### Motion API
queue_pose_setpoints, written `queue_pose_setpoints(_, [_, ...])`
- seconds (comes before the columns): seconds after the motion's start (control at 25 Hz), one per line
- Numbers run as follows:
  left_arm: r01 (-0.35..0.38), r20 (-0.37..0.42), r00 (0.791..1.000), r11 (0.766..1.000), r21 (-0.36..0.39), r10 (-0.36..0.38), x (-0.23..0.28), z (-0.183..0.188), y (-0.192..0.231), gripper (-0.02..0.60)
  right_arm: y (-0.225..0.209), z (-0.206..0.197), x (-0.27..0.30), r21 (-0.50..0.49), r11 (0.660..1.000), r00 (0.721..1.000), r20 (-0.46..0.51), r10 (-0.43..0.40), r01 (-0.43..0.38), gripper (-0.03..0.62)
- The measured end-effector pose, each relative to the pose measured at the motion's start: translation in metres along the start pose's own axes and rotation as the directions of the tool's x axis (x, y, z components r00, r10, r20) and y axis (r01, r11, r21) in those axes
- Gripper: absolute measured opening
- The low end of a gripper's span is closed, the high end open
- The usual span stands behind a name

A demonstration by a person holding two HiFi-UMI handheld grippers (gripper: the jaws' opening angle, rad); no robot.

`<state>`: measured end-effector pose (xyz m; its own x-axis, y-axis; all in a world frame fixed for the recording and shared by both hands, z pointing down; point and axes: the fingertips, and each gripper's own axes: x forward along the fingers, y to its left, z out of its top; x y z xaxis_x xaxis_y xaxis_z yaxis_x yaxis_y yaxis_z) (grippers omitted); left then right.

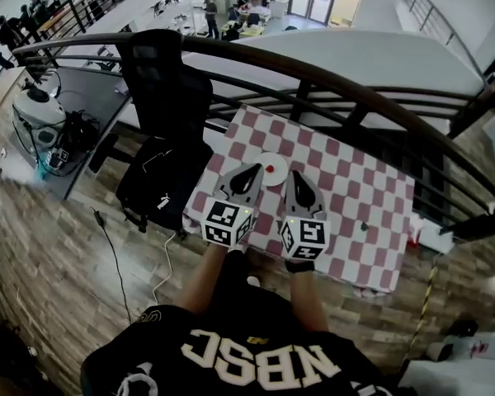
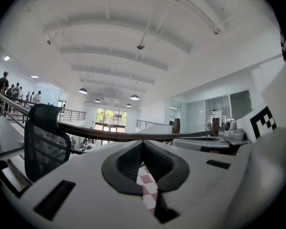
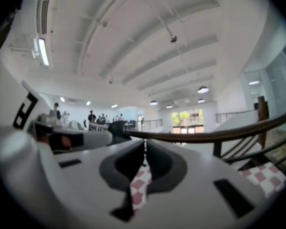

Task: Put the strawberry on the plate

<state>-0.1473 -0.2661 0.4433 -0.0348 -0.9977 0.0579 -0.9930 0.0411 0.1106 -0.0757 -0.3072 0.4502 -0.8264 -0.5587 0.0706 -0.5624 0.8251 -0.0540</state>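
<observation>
On the red-and-white checked cloth (image 1: 346,188), small red strawberry (image 1: 270,169) sat on a smooth round white plate (image 1: 279,162), just beyond my tips, left gripper (image 1: 252,172) pinched together on nothing, right gripper (image 1: 294,176) likewise closed and empty, dark ribbed pads (image 2: 129,160) meeting.

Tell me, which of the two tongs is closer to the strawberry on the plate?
Left, by a little. The left tongs reach the left edge of the plate, just beside the strawberry; the right tongs point in just off its right edge.
</observation>
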Motion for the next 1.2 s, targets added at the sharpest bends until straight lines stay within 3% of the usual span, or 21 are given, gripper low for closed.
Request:
queue_pose_setpoints(0.12, [0.008,0.023,1.0,1.0,0.027,-0.008,-0.012,0.006,-0.012,0.014,0.005,0.005,-0.015,0.015,0.999,0.999,0.028,-0.03,0.03,0.018])
queue_pose_setpoints(0.32, [-0.009,0.06,0.998,1.0,0.013,0.009,-0.027,0.01,-0.013,0.014,0.026,0.01,-0.026,-0.016,1.0,0.999,0.039,-0.014,0.015,0.018])
queue_pose_setpoints(0.64, [0.011,0.068,0.998,1.0,0.01,-0.011,-0.024,0.01,-0.014,0.014,0.014,0.011,-0.03,-0.015,0.998,0.997,0.043,-0.059,0.06,0.018])
queue_pose_setpoints(1.2, [0.065,0.067,0.996,0.998,0.01,-0.066,0.023,0.006,0.003,0.014,-0.009,0.002,0.007,-0.014,0.992,0.992,0.021,-0.125,0.125,0.02])
